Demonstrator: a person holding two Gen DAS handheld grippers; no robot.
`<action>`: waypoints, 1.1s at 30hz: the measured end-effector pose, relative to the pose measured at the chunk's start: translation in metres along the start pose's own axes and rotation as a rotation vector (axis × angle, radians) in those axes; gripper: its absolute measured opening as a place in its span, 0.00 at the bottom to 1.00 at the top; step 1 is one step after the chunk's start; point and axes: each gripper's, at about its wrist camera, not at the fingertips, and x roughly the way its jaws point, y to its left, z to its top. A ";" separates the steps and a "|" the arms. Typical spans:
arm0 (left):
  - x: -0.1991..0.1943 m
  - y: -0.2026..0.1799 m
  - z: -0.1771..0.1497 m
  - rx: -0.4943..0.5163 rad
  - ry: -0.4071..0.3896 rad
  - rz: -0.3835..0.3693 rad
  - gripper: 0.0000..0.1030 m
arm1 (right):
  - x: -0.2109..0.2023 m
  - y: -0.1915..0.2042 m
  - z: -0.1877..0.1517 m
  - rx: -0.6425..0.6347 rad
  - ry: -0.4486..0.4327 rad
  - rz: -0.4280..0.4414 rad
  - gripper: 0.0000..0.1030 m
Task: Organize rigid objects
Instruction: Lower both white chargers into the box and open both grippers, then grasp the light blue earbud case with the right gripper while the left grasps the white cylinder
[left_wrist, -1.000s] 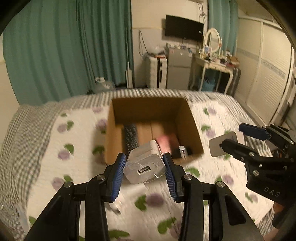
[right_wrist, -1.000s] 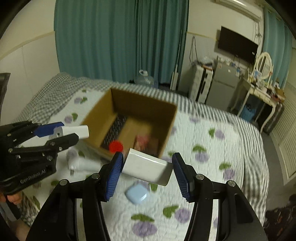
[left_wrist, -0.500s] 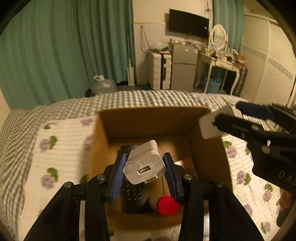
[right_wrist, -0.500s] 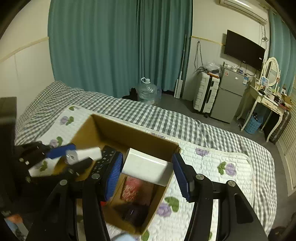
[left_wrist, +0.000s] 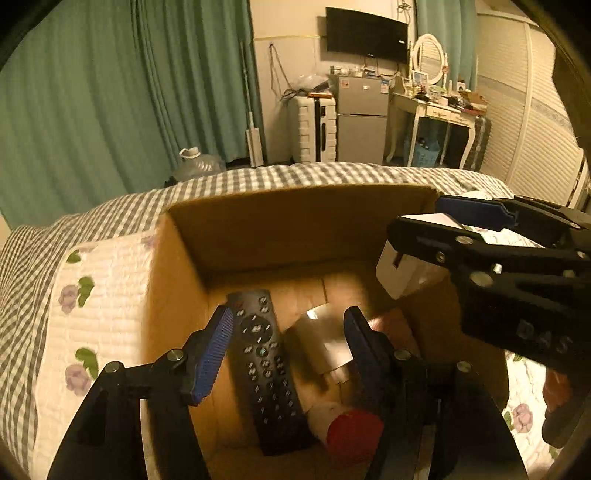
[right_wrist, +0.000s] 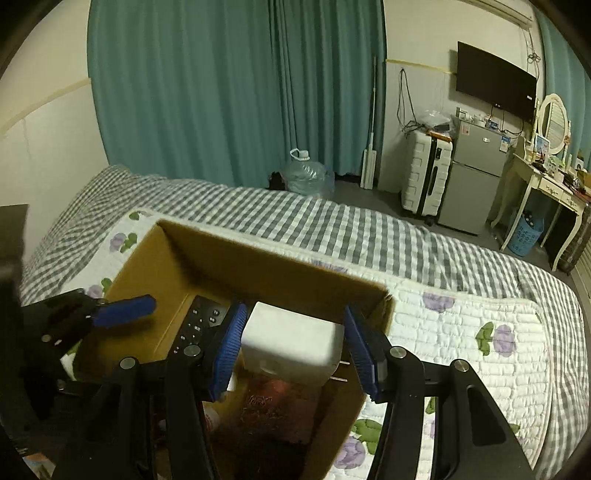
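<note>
Half a second ago the left gripper (left_wrist: 288, 347) was clamped on a white USB charger; now its jaws stand wide apart with nothing between them, and a pale, blurred block, most likely that charger (left_wrist: 325, 339), lies just ahead of and below its fingertips inside the cardboard box (left_wrist: 295, 225). That piece looks delivered, so the left hand's share of this step appears finished.

Just left of the dropped charger, under the left finger (left_wrist: 212, 354), lies a black remote control (left_wrist: 264, 365), running lengthwise along the box floor. Nearer the camera, below the right finger, a red-capped bottle (left_wrist: 347, 428) rests on its side, touching the remote's near end.

The right gripper (right_wrist: 293, 345) has also travelled: it now hangs over the right part of the box opening. A white plug adapter (right_wrist: 291, 347) sits between its fingers, its metal prongs pointing to the gripper's right. In the right wrist view the pads look close to the adapter's sides without clearly pressing on it, so I cannot tell whether the grip is loosened. Below it a reddish packet (right_wrist: 273, 402) lies on the box floor.

Beyond the box's far wall the grey checked bedspread (right_wrist: 332, 221) runs on to the teal curtains (right_wrist: 221, 92).

The adapter seems next to go in, clear of the rim.
</note>
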 end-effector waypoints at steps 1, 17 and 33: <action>-0.005 0.002 -0.003 -0.007 -0.003 0.002 0.63 | 0.002 0.001 0.000 0.006 0.002 0.004 0.52; -0.132 0.049 -0.047 -0.073 -0.070 0.068 0.67 | -0.119 0.033 0.002 0.014 -0.044 -0.125 0.83; -0.092 0.049 -0.125 -0.031 0.100 0.000 0.67 | -0.111 0.051 -0.103 0.051 0.136 -0.185 0.83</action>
